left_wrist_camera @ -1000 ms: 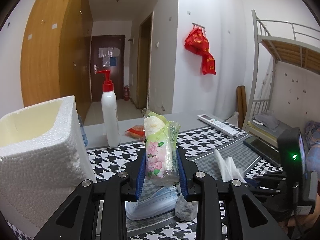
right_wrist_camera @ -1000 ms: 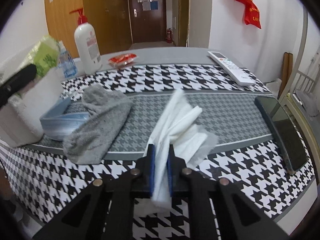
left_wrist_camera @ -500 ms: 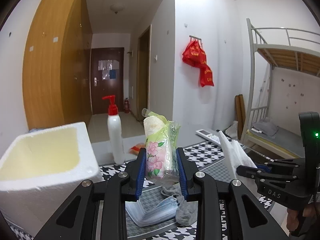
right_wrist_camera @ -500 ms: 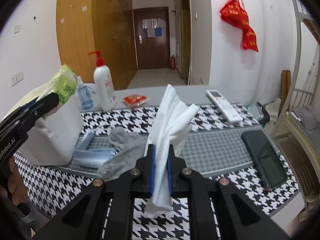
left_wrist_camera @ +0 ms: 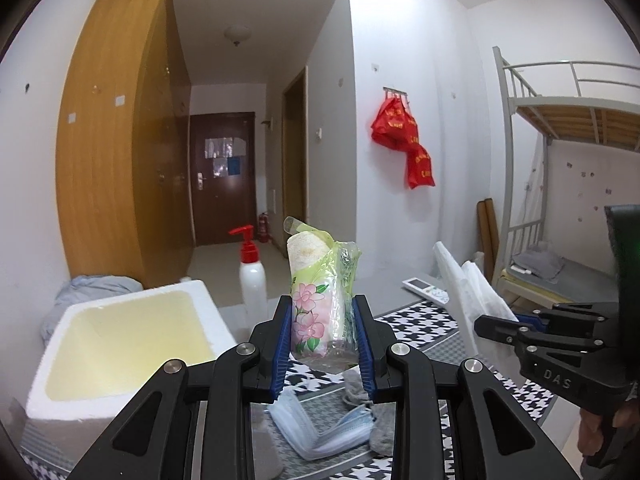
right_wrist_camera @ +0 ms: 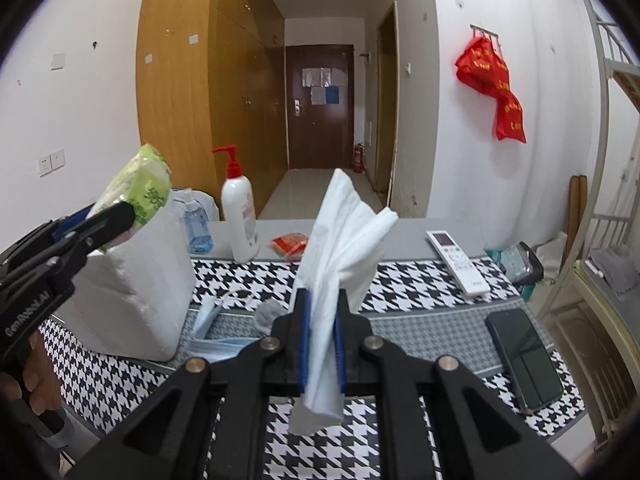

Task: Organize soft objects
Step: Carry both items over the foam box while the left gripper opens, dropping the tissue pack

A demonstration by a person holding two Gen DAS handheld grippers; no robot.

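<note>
Left wrist view: the camera sat just behind the left tongs (left_wrist_camera: pixel 322 334) and looked forward along them, almost level, above the desk (left_wrist_camera: pixel 416 320), toward the hallway door (left_wrist_camera: pixel 224 176). The foam box (left_wrist_camera: pixel 120 344) lay close at lower left; the right tongs (left_wrist_camera: pixel 486 326) entered from the right edge.

Right wrist view: the camera sat just behind the right tongs (right_wrist_camera: pixel 321 334), tilted further down at the desk (right_wrist_camera: pixel 420 280), facing the same door (right_wrist_camera: pixel 320 104). The left tongs (right_wrist_camera: pixel 116 216) entered from the left edge.

Both views shared the foam box (right_wrist_camera: pixel 136 288), pump bottle (left_wrist_camera: pixel 252 280) (right_wrist_camera: pixel 240 216), remote (left_wrist_camera: pixel 426 286) (right_wrist_camera: pixel 456 260), red bag (left_wrist_camera: pixel 404 136) (right_wrist_camera: pixel 492 84) and masks (left_wrist_camera: pixel 320 428) (right_wrist_camera: pixel 216 344).
</note>
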